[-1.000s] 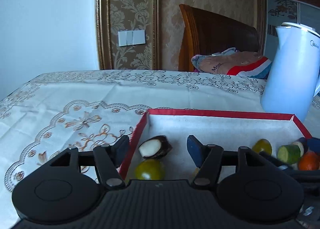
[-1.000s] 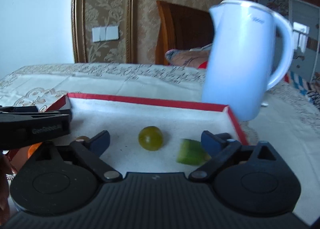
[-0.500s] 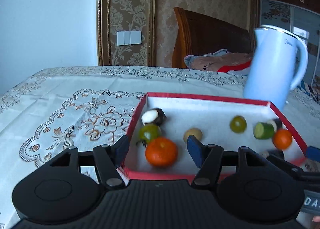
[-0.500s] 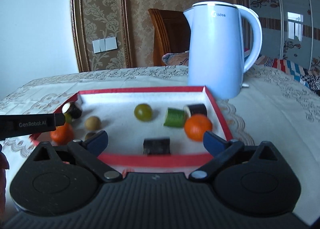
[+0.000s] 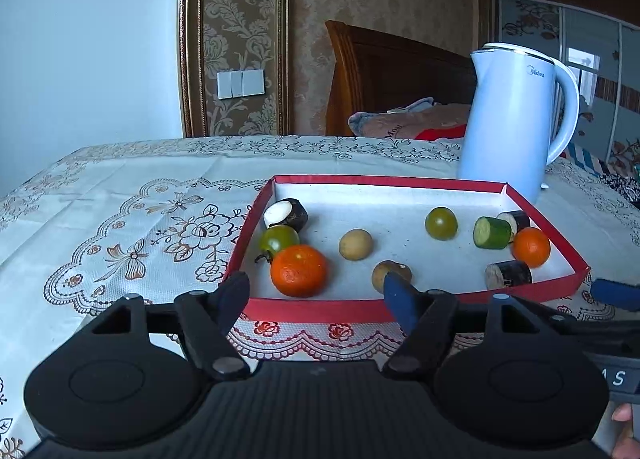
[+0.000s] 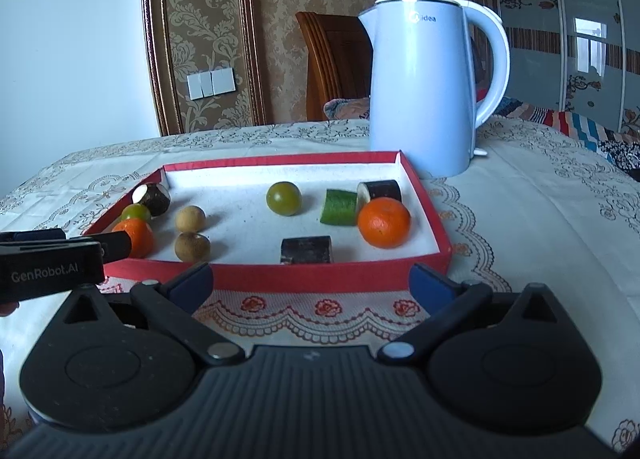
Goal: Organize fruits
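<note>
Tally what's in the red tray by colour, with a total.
Red tray contents:
Orange: 2
Green round: 2
Green cut piece: 1
Tan round: 2
Dark-skinned cut pieces: 3
Total: 10

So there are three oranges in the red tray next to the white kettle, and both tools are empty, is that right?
Not quite: the red tray holds two oranges, not three, one orange near its right wall and the other orange at its left end, as the right wrist view shows. The rest stands: the white kettle is beside the tray, and the left tool and right tool are empty.
</note>
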`<act>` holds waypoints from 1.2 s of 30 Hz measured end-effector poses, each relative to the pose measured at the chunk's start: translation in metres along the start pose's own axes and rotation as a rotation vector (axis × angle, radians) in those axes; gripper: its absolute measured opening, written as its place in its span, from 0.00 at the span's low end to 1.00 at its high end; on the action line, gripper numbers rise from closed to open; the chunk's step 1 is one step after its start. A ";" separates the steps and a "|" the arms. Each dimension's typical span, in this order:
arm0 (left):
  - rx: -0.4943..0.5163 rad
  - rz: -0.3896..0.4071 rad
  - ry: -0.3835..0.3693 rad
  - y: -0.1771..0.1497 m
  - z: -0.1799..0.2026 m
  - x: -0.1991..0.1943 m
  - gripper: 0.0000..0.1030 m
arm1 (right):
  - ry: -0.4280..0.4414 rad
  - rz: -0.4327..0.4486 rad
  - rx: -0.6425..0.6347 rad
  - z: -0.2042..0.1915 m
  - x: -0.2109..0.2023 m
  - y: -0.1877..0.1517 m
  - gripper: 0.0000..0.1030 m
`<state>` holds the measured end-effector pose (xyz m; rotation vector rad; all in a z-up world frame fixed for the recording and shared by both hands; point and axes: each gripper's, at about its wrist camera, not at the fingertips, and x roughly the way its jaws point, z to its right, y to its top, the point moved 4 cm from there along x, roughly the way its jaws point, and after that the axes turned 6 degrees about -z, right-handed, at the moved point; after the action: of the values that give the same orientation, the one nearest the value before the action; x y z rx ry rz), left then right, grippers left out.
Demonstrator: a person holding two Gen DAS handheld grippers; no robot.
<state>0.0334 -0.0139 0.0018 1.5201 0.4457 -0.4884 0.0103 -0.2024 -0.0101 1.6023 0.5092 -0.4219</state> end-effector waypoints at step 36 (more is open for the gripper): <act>0.077 0.004 -0.028 -0.005 0.012 0.001 0.72 | -0.010 -0.053 0.023 0.003 0.008 -0.005 1.00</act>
<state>0.0308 -0.0254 -0.0031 1.5863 0.4058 -0.5282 0.0146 -0.2043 -0.0189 1.6111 0.5418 -0.4772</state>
